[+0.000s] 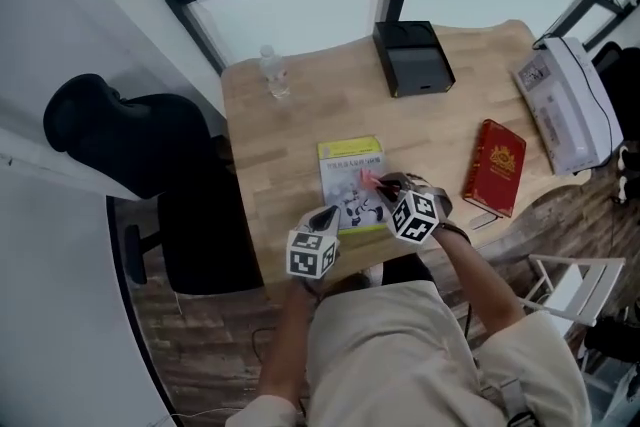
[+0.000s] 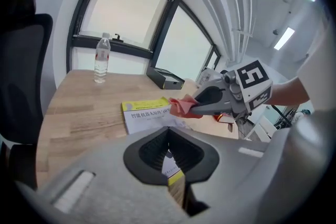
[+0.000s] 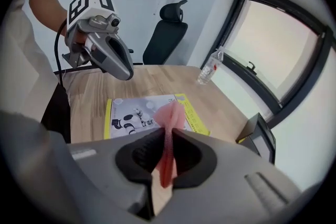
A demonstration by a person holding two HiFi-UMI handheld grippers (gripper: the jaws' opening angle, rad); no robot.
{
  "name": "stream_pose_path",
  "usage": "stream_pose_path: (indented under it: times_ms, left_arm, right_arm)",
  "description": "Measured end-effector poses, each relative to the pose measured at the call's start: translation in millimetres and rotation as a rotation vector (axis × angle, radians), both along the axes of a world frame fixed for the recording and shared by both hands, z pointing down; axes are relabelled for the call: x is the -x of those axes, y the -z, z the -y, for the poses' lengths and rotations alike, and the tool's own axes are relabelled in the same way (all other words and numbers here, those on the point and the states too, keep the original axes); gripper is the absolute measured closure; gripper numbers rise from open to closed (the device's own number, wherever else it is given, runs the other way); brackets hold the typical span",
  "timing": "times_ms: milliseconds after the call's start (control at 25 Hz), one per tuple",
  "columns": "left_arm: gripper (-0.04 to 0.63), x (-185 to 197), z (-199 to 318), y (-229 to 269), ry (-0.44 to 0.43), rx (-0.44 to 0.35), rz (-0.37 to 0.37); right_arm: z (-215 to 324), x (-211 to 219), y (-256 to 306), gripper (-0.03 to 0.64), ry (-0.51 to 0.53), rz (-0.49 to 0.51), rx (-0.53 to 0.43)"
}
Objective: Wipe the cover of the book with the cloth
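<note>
The right gripper (image 3: 168, 132) clamps the pink cloth (image 3: 171, 112) over the yellow-edged book (image 3: 131, 118). The left gripper (image 2: 168, 131), jaws together, sits at the book's near edge. If unpinned, the book could slide under wiping.

There are two books on the one table (image 1: 280, 155): a yellow-edged book (image 1: 352, 177) and a red book (image 1: 496, 165). There is one water bottle (image 1: 273, 73), one black box (image 1: 413, 58), one pink cloth (image 3: 170, 113), one white machine (image 1: 570, 105) and one black office chair (image 1: 120, 140). Two grippers show, the left gripper (image 1: 328, 215) and the right gripper (image 1: 385, 183).
</note>
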State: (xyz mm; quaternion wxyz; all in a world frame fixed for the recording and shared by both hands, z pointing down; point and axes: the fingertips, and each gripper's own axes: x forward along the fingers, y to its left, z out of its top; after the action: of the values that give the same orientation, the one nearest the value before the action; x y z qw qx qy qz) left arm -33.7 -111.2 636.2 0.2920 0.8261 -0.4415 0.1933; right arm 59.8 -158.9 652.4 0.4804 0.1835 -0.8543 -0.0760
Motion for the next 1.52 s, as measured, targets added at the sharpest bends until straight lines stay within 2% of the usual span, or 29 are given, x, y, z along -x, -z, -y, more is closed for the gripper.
stream_pose_path:
  times_ms: [160, 400, 520, 600, 680, 1000, 1280, 1440, 1520]
  left_arm:
    - [0.589, -7.7, 14.7, -20.0, 0.005, 0.044, 0.031]
    - [0.589, -22.0, 37.6, -35.0, -0.020, 0.110, 0.072]
    - [0.589, -29.9, 42.8, -56.9, -0.027, 0.184, 0.075]
    - [0.589, -31.4, 41.3, -79.3, -0.038, 0.257, 0.107]
    - [0.589, -30.8, 40.3, -90.9, -0.038, 0.293, 0.124]
    - [0.589, -32.7, 41.4, -90.9, 0.006, 0.299, 0.067]
    - [0.589, -33.6, 42.2, -91.3, 0.002, 0.299, 0.020]
    - [0.589, -33.0, 42.6, -91.2, 0.005, 0.295, -0.004]
    - [0.589, -31.9, 41.1, -91.4, 0.006, 0.290, -0.002]
  right_arm:
    - [12.9, 11.2, -27.7, 0.584, 0.025, -0.034, -0.005]
    - [25.2, 20.1, -57.8, 0.584, 0.146, -0.114, -0.051]
    - [17.8, 14.7, -80.2, 0.588, 0.189, -0.160, 0.000]
    - [18.7, 15.2, -84.1, 0.588, 0.181, -0.152, 0.017]
    - [23.5, 16.5, -82.2, 0.588, 0.173, -0.145, 0.012]
    - [27.2, 12.5, -83.7, 0.586, 0.161, -0.146, 0.009]
    - [64.6, 2.6, -85.7, 0.586, 0.159, -0.188, -0.030]
    - [85.5, -2.0, -85.4, 0.586, 0.105, -0.184, -0.009]
    - [92.3, -2.7, -86.0, 0.586, 0.111, -0.198, -0.019]
